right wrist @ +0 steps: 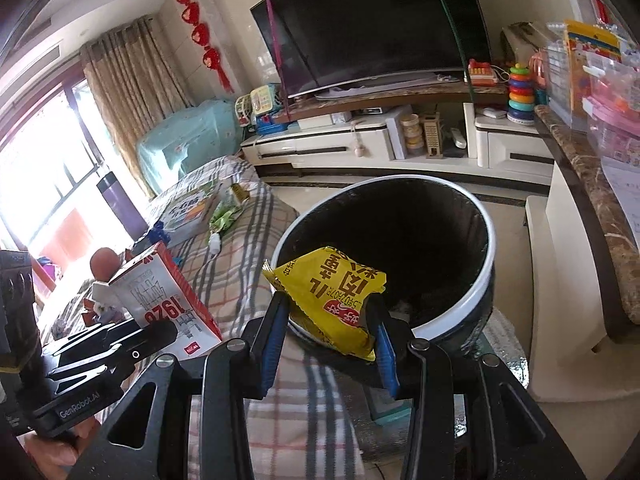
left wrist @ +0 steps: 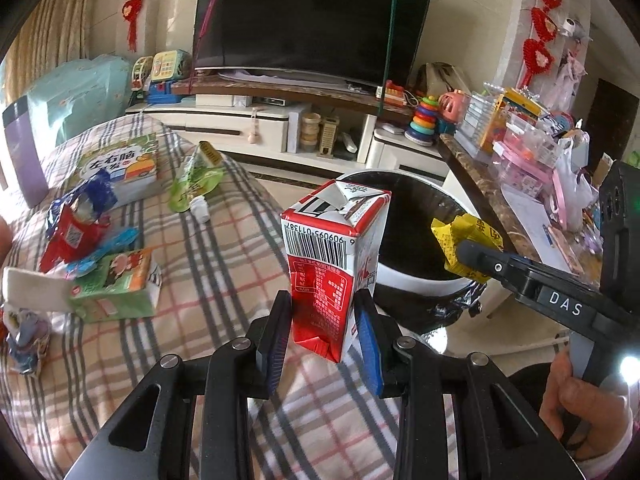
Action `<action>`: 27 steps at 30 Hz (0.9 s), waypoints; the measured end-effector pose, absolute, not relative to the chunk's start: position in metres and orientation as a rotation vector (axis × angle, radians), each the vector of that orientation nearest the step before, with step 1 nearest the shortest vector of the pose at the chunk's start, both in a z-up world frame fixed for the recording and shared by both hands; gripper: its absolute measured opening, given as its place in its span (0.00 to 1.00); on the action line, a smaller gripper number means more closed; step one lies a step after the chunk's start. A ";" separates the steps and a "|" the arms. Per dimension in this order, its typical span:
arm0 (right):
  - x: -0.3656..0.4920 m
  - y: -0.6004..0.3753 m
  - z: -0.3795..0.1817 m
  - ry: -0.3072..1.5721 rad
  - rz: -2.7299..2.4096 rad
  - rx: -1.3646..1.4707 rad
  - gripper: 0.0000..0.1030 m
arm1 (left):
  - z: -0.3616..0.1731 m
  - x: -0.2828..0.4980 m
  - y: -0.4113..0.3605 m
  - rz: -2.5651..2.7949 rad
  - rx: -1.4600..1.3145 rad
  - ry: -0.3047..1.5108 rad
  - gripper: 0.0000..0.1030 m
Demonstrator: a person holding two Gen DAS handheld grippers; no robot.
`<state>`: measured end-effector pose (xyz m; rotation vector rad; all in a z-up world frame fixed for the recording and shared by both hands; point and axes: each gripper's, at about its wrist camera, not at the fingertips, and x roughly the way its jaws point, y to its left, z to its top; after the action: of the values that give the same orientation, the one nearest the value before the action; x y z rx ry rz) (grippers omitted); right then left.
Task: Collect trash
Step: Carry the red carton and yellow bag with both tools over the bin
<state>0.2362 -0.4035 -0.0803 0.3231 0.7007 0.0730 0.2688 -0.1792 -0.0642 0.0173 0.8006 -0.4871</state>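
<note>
The red and white milk carton (left wrist: 334, 264) stands upright between the blue pads of the left gripper (left wrist: 324, 336), pinched low on its body, barcode side toward the camera and its folded top crumpled. It hangs above the near right edge of the plaid cloth (left wrist: 224, 264), just beside the white rim of the trash bin (left wrist: 416, 284), whose black-lined mouth opens behind it. In the right wrist view the same carton (right wrist: 168, 300) shows at the left, clamped by the left gripper (right wrist: 120, 344), over the cloth's edge (right wrist: 236, 280) and short of the bin (right wrist: 476, 276).

The yellow snack wrapper (right wrist: 336, 292) is pinched across its lower half by the right gripper (right wrist: 332, 328), its pads pressed into the crinkled foil. The wrapper lies over the near rim of the bin, its upper part already above the dark opening. From the left wrist view the wrapper (left wrist: 466, 240) sticks out of the right gripper (left wrist: 468, 254) over the right side of the bin's mouth. A hand (left wrist: 588, 400) grips that tool's handle at the lower right.

Further out on the cloth lie more pieces: a green juice box (left wrist: 116, 288) near the left edge, red and blue wrappers (left wrist: 76, 228) beyond it, a green pouch (left wrist: 196, 180) with a white cap toward the far edge, and a picture book (left wrist: 120, 168) at the far left corner.
</note>
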 end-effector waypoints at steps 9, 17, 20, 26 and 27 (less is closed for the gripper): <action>0.242 -0.418 -0.083 0.706 0.054 0.339 0.40 | -0.064 0.282 -0.195 -0.505 0.024 0.802 0.30; 0.249 -0.428 -0.083 0.709 0.042 0.344 0.40 | -0.064 0.294 -0.214 -0.535 0.028 0.812 0.30; 0.252 -0.433 -0.083 0.710 0.038 0.347 0.40 | -0.063 0.299 -0.220 -0.539 0.034 0.809 0.30; 0.261 -0.440 -0.083 0.716 0.032 0.347 0.40 | -0.059 0.311 -0.233 -0.545 0.032 0.801 0.30; 0.262 -0.442 -0.083 0.718 0.031 0.345 0.40 | -0.059 0.314 -0.236 -0.547 0.032 0.799 0.30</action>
<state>0.2623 -0.4419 -0.0826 0.3450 0.7179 0.0311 0.3136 -0.2359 -0.0587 0.0319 0.7985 -0.5468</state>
